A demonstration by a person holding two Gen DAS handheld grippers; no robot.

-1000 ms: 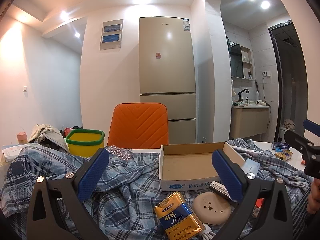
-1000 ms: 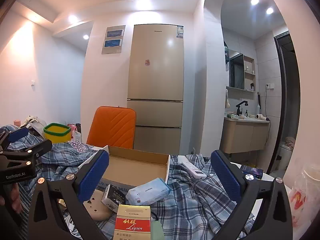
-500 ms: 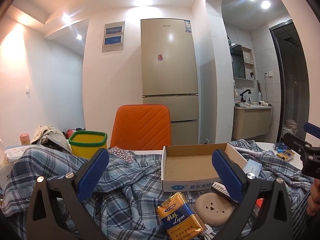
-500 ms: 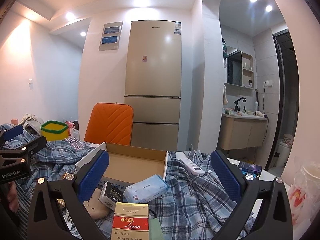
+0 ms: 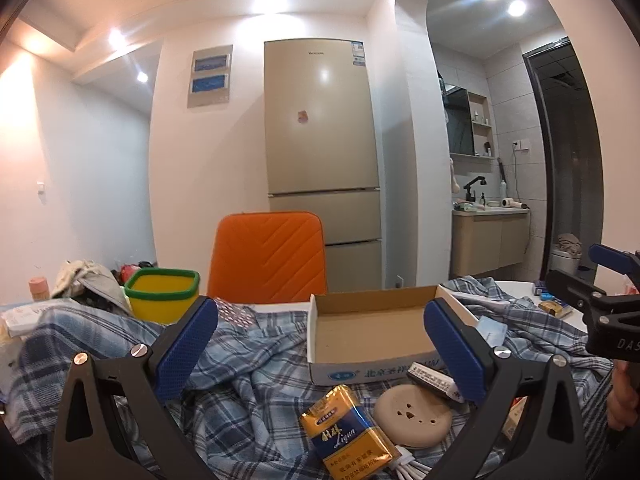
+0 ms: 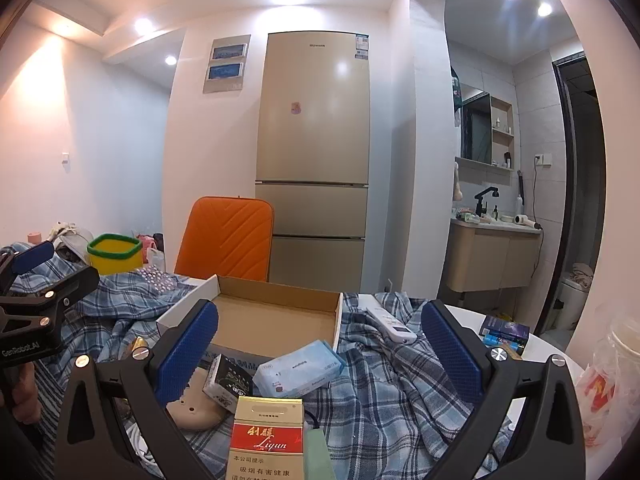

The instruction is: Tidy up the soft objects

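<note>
Hovering spread and empty, both grippers, left (image 5: 320, 354) & right (image 6: 319, 354); crumpled blue plaid cloth (image 5: 248, 364) should be pinched at a raised fold, clear of the open cardboard box (image 5: 370, 328).

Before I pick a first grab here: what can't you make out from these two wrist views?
- Table under the plaid cloth: covered in both views.
- Round beige device: right wrist view, behind the right gripper's left finger.
- White remote: missing from the left wrist view.
- Cardboard tray label: left wrist view, partly behind a small box.
- Left gripper: nothing hidden between its open fingers.
</note>
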